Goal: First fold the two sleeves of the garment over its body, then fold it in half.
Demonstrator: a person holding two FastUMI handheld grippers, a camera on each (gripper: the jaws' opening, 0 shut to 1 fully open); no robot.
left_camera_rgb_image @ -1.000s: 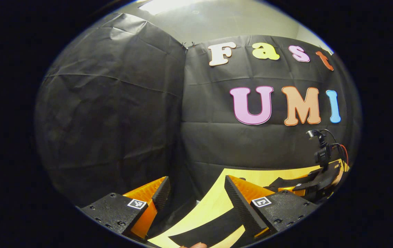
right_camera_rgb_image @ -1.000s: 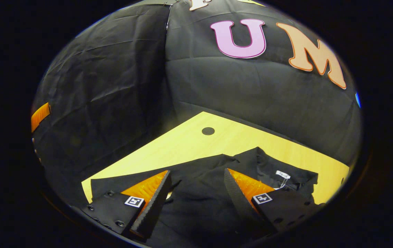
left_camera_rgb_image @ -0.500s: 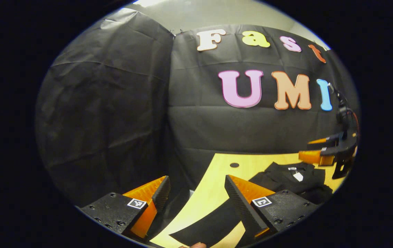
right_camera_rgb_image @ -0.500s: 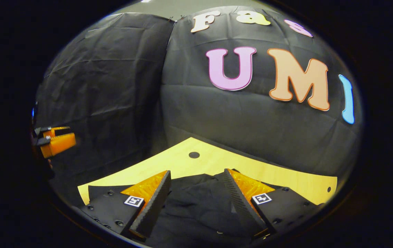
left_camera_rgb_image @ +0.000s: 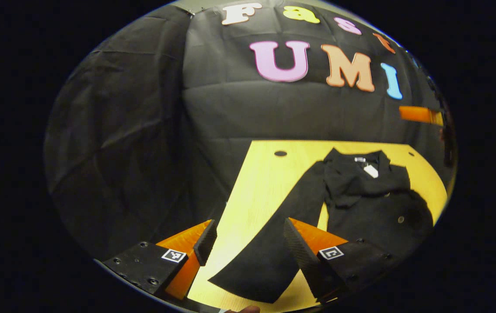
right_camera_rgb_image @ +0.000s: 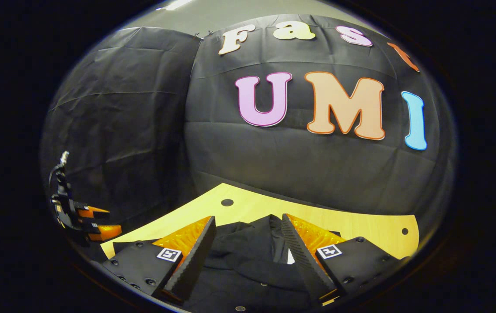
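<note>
- Since a second ago the left gripper has tipped down toward the table, so far more of the garment lies before it now, while the right gripper has lifted its gaze off the cloth toward the booth wall.
- Left jaws stand open with nothing between them but air; below the gap lies the end of one long black sleeve, flat on the wood.
- Right jaws also stand open, empty, hovering over the dark body of the garment, which spreads under and between the fingers.
- From the sleeve end the fabric runs up and away to the collar, where a small white tag shows; the garment lies spread out, sleeve stretched away from the body and not folded over it.
- Two small buttons show on the body, in the left gripper view.
- A dark round hole sits in the tabletop near its far corner, apart from the garment.
- At the lower edge of the left gripper view a fingertip peeks in.
- Black cloth walls close the booth behind the table.
</note>
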